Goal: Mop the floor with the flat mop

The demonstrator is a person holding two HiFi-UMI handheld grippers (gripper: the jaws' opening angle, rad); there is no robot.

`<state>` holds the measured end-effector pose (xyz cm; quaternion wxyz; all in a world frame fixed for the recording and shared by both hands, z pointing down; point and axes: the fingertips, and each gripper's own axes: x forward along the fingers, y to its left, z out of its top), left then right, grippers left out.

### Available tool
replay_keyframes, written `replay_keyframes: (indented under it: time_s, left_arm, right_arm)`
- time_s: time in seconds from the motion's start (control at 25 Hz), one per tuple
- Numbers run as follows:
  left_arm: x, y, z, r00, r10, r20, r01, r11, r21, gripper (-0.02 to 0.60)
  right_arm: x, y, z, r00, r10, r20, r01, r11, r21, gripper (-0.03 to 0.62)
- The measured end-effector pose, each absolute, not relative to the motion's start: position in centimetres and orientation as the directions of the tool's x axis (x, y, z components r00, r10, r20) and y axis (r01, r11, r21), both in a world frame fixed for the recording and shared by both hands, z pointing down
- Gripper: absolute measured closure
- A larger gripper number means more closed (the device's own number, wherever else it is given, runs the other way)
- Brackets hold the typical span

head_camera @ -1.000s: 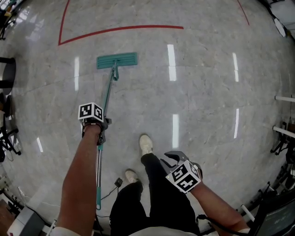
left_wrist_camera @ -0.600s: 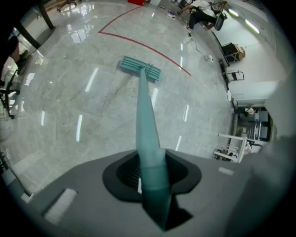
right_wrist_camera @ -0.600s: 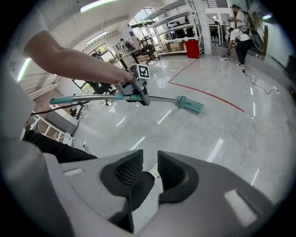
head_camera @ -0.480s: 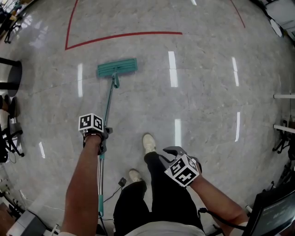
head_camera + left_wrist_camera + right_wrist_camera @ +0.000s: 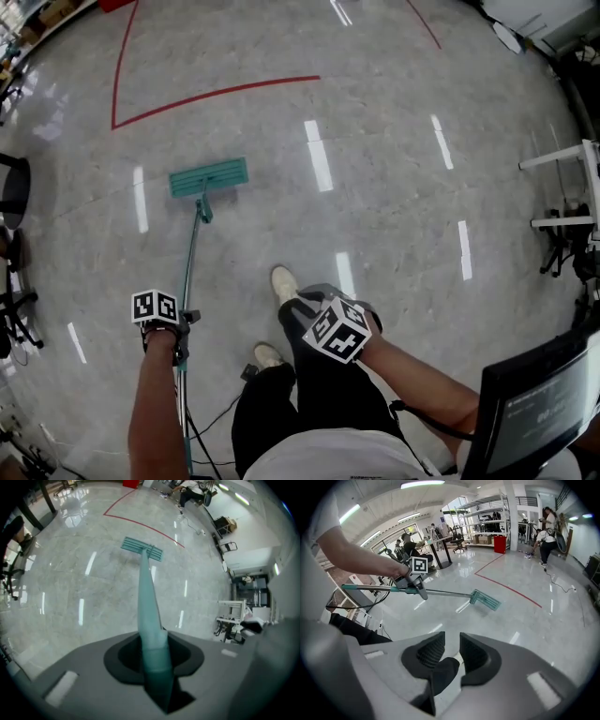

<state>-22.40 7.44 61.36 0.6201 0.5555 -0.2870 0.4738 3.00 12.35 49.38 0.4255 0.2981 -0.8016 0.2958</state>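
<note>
The flat mop's teal head lies flat on the grey marble floor ahead and to the left. Its handle runs back to my left gripper, which is shut round the shaft. In the left gripper view the handle rises from between the jaws to the mop head. My right gripper hangs over the person's legs, away from the mop. Its jaws stand a narrow gap apart with nothing between them. The right gripper view also shows the mop head and the left gripper.
A red tape line marks the floor beyond the mop. The person's shoes stand just right of the handle, and a cable trails by them. A dark stool is at the left, a white rack at the right, a monitor at the lower right.
The left gripper has drawn back toward the body, pulling the mop head nearer across the floor. The right gripper has shifted slightly left over the legs.
</note>
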Motion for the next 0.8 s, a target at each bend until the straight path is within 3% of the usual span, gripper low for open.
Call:
replay_keyframes:
  time_s: [0.4, 0.8]
  left_arm:
    - [-27.3, 22.8, 57.6, 0.351, 0.272, 0.896, -0.908, -0.135, 0.397, 0.456]
    - [-28.5, 35.3, 53.2, 0.389, 0.261, 0.884, -0.909, -0.047, 0.414, 0.456]
  right_arm:
    - [0.4, 21.1, 45.0, -0.442, -0.307, 0.843, -0.737, 0.66, -0.146, 0.491]
    - [2.3, 27.3, 39.8, -0.433, -0.352, 0.83, -0.738, 0.667, -0.102, 0.491]
